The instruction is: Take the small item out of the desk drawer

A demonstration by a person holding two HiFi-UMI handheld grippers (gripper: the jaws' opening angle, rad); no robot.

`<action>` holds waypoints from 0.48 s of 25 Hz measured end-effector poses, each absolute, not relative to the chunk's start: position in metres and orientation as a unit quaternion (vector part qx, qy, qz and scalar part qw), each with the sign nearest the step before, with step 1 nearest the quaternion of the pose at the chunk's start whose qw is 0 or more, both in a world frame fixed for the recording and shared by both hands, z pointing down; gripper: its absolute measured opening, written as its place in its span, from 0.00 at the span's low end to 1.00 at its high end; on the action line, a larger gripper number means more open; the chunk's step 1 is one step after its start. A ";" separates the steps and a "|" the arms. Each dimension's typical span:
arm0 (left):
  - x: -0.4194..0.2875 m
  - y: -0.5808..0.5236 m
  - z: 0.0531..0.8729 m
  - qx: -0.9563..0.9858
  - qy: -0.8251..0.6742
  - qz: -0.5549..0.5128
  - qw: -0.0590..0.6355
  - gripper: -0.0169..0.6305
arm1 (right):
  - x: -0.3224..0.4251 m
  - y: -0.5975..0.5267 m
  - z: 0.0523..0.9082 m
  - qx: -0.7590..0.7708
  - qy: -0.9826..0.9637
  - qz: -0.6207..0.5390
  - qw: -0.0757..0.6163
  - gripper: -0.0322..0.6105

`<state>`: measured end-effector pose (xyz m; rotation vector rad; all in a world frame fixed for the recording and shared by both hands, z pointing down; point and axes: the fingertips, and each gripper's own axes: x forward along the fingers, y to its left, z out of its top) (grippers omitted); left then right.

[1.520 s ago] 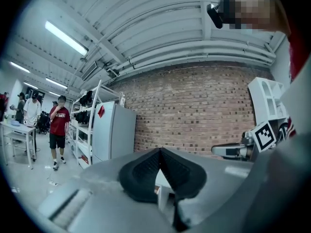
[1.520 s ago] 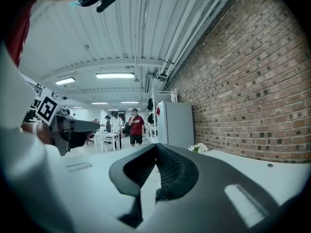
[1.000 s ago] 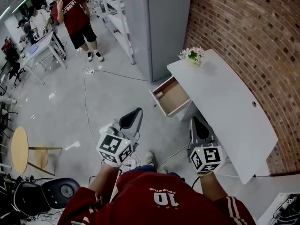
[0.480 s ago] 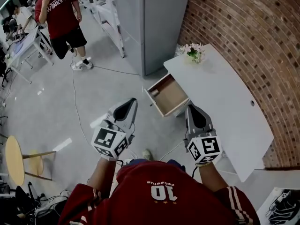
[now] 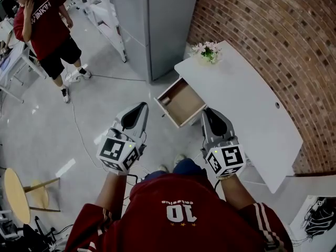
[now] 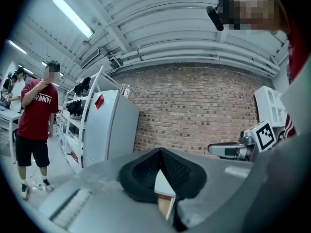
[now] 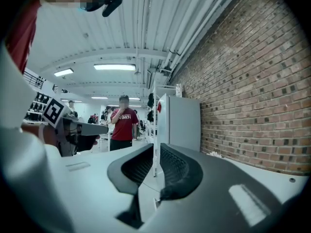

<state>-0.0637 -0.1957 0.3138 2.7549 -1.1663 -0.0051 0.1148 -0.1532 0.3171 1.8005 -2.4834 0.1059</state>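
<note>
The wooden desk drawer [image 5: 179, 102] stands pulled out from the white desk [image 5: 247, 109], its inside mostly bare. A small pale item [image 5: 166, 101] lies by its front corner. My left gripper [image 5: 139, 106] hovers over the floor left of the drawer, its pads [image 6: 146, 171] meeting at the tips. My right gripper [image 5: 208, 112] is just this side of the drawer, by the desk's edge. Its jaws have just been opening: a thin gap shows between the pads [image 7: 177, 166], with nothing in it. In the gripper views I see the left gripper [image 6: 160, 152] and the right gripper [image 7: 156, 152].
A pot of flowers [image 5: 206, 51] sits on the desk's far end. Behind the drawer are a grey cabinet [image 5: 157, 20] and a brick wall [image 5: 273, 30]. A person in a red shirt [image 5: 44, 28] stands at far left. A cable [image 5: 79, 130] runs across the floor.
Both grippers have moved forward toward the desk, and the open drawer now lies closer ahead of them. The person in red has shifted toward the picture's left edge.
</note>
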 end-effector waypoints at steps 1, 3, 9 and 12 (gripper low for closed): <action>-0.062 -0.197 0.315 0.919 -0.387 -0.002 0.075 0.03 | 0.115 -0.156 0.319 0.586 -0.809 0.036 0.037 0.11; -0.060 -0.200 0.317 0.920 -0.385 -0.001 0.074 0.03 | 0.116 -0.160 0.324 0.586 -0.809 0.038 0.037 0.14; -0.053 -0.210 0.325 0.921 -0.383 0.006 0.072 0.03 | 0.119 -0.181 0.346 0.568 -0.820 0.050 0.050 0.25; -0.049 -0.216 0.329 0.920 -0.384 0.008 0.076 0.03 | 0.119 -0.195 0.366 0.551 -0.830 0.059 0.068 0.27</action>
